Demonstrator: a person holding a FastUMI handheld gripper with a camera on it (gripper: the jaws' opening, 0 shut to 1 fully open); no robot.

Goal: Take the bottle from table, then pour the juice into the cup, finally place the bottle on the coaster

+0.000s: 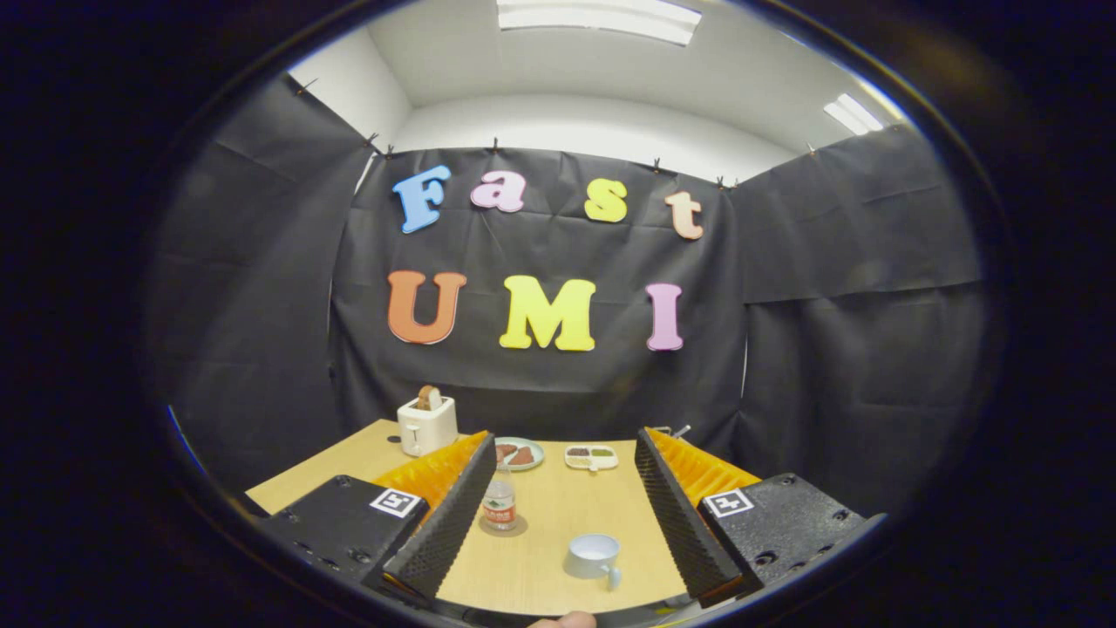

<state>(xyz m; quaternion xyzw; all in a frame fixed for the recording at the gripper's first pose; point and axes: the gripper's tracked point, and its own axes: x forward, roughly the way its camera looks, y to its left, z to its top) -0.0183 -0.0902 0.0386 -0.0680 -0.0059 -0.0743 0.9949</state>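
Observation:
A small clear bottle (500,502) with a red label stands upright on a round brown coaster (506,527) on the wooden table (558,506). It is close to the inner face of my left finger (446,515), not touching it as far as I can tell. A pale mug-like cup (592,556) sits nearer, between the fingers and slightly right of the bottle, its handle turned toward me. My gripper (565,434) is open wide, above the table, with nothing between its black ribbed pads.
A white toaster (426,424) with a slice of bread stands at the table's far left. A round plate (520,453) and a white divided dish (591,457) with food lie at the far edge. A person's fingertip (565,620) shows below the fingers.

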